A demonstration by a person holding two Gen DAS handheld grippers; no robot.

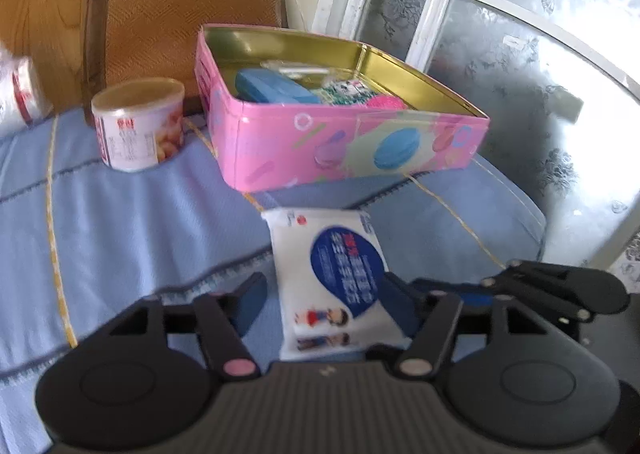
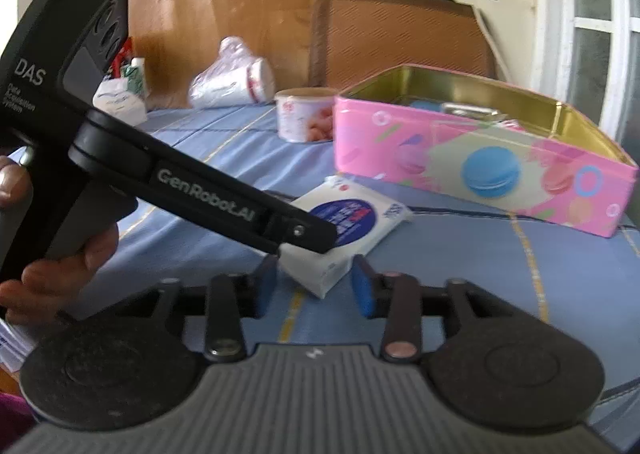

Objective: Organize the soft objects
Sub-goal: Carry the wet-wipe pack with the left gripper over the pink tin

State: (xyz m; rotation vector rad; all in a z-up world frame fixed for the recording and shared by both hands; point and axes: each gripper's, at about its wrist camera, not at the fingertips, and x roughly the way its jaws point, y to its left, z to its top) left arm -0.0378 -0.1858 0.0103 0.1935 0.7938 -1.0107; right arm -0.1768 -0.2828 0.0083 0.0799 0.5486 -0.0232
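A white tissue pack [image 1: 332,278] with a blue label lies on the blue cloth between the fingers of my left gripper [image 1: 324,294], which is open around it; the right pad touches its side, the left pad stands apart. In the right wrist view the pack [image 2: 352,230] lies under the left gripper's finger [image 2: 304,232]. My right gripper [image 2: 316,286] is open, its pads on either side of the pack's near corner. Behind the pack stands an open pink tin [image 1: 320,142], also in the right wrist view [image 2: 500,174], holding a blue case [image 1: 272,88] and other items.
A round snack can [image 1: 138,122] stands left of the tin. A brown cushion [image 1: 180,10] leans behind. A plastic-wrapped roll [image 2: 232,82] and small packets [image 2: 120,94] lie at the far left. The bed's edge [image 1: 532,222] drops at right, near a glass door.
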